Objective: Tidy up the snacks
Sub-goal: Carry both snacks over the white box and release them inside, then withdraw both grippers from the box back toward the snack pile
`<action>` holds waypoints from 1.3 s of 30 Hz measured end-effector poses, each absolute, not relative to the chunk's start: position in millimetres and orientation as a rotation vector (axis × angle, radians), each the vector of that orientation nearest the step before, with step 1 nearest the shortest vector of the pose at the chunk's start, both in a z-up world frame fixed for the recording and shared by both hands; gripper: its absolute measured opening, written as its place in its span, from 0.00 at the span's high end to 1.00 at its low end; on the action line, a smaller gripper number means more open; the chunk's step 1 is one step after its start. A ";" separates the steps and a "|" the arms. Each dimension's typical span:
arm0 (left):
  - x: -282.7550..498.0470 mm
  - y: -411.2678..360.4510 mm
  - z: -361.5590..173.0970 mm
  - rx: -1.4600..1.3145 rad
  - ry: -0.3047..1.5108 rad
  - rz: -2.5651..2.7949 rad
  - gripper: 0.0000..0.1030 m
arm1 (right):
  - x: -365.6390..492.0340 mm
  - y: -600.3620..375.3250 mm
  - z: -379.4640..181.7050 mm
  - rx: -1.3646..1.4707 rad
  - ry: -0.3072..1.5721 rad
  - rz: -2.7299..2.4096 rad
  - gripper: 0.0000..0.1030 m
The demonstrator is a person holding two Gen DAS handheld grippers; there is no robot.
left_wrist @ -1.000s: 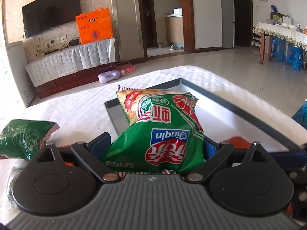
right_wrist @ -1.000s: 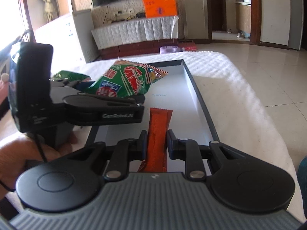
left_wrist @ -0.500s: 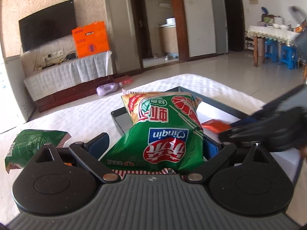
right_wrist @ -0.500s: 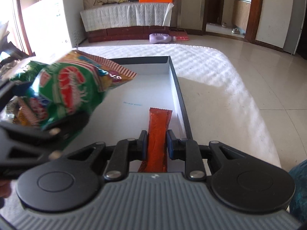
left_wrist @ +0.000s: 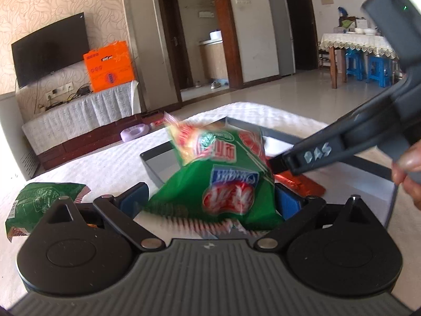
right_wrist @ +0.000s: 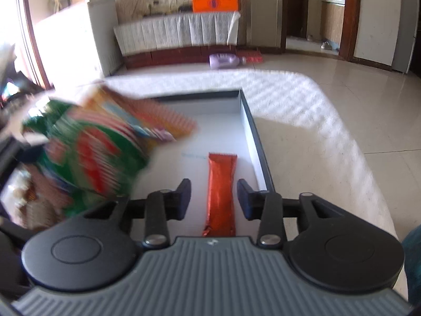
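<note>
While my right gripper (right_wrist: 213, 197) gapes astride the orange bar (right_wrist: 221, 184), lengthwise between its jaws in the tray (right_wrist: 252, 137) | left gripper (left_wrist: 210, 197): spread, green bag (left_wrist: 223, 179) loose between.

Setting: a home living room. Indicators: wall-mounted television (left_wrist: 50, 48) on patterned wallpaper; low cabinet under a white cloth (left_wrist: 79, 121) carrying an orange carton (left_wrist: 109, 65); tiled floor (left_wrist: 302, 100); dining table with lace cover (left_wrist: 355, 44) and blue stools (left_wrist: 355, 64); refrigerator (left_wrist: 281, 35); doorway with shoes (left_wrist: 215, 84).
</note>
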State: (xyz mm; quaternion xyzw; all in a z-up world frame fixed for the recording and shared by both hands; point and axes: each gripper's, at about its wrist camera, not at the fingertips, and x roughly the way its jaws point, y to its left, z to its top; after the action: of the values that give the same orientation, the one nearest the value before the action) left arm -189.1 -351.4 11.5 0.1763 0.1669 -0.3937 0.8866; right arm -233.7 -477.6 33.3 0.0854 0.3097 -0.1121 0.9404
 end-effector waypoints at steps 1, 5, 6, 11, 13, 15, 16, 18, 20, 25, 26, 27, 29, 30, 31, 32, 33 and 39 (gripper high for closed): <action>-192.0 -350.8 11.9 0.359 0.347 -0.828 0.02 | -241.0 -476.2 37.0 0.183 0.620 -0.234 0.56; -209.8 -351.2 13.1 0.351 0.334 -0.871 0.02 | -273.4 -472.0 51.9 0.199 0.572 -0.296 0.55; -215.5 -351.1 13.5 0.352 0.327 -0.880 0.02 | -281.1 -471.2 56.2 0.210 0.551 -0.312 0.55; -249.5 -344.4 21.8 0.341 0.277 -0.929 0.02 | -323.8 -464.8 73.4 0.314 0.428 -0.352 0.55; -263.2 -337.5 24.2 0.340 0.248 -0.937 0.02 | -333.8 -459.1 72.2 0.335 0.419 -0.336 0.54; -275.7 -329.7 24.2 0.347 0.230 -0.931 0.02 | -339.8 -450.3 67.9 0.322 0.438 -0.318 0.54; -281.0 -326.1 23.8 0.352 0.230 -0.924 0.01 | -341.3 -446.0 65.6 0.313 0.450 -0.307 0.54; -291.9 -317.1 23.1 0.355 0.237 -0.900 0.02 | -348.6 -438.0 62.8 0.299 0.464 -0.280 0.54; -301.7 -306.0 24.0 0.341 0.238 -0.870 0.01 | -352.9 -429.5 61.8 0.294 0.457 -0.245 0.54; -315.2 -271.6 26.3 0.292 0.265 -0.788 0.01 | -348.1 -408.0 58.8 0.295 0.459 -0.119 0.54; -316.0 -264.9 26.6 0.285 0.269 -0.770 0.01 | -347.0 -401.9 58.2 0.283 0.464 -0.098 0.54; -316.7 -258.6 27.1 0.275 0.273 -0.759 0.01 | -344.2 -397.1 58.3 0.269 0.467 -0.078 0.54; -315.5 -242.2 27.5 0.234 0.260 -0.744 0.02 | -340.3 -390.1 58.7 0.258 0.469 -0.054 0.54; -309.8 -235.6 28.0 0.204 0.246 -0.748 0.01 | -338.3 -388.8 58.2 0.259 0.473 -0.049 0.54; -308.1 -230.5 27.8 0.185 0.238 -0.750 0.01 | -336.6 -388.4 57.4 0.262 0.481 -0.052 0.54; -305.9 -229.4 27.0 0.184 0.240 -0.749 0.01 | -335.7 -388.7 56.4 0.266 0.489 -0.064 0.54; -302.5 -231.0 26.2 0.185 0.249 -0.749 0.01 | -334.6 -389.7 55.3 0.271 0.495 -0.079 0.54; -284.9 -267.5 19.7 0.208 0.301 -0.803 0.02 | -343.2 -410.6 52.5 0.305 0.487 -0.145 0.54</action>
State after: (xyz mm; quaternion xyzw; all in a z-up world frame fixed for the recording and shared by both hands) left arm -284.9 -267.5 19.7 0.1008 0.1458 -0.3885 0.9042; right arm -343.2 -410.6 52.5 0.1501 0.2401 -0.0712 0.9564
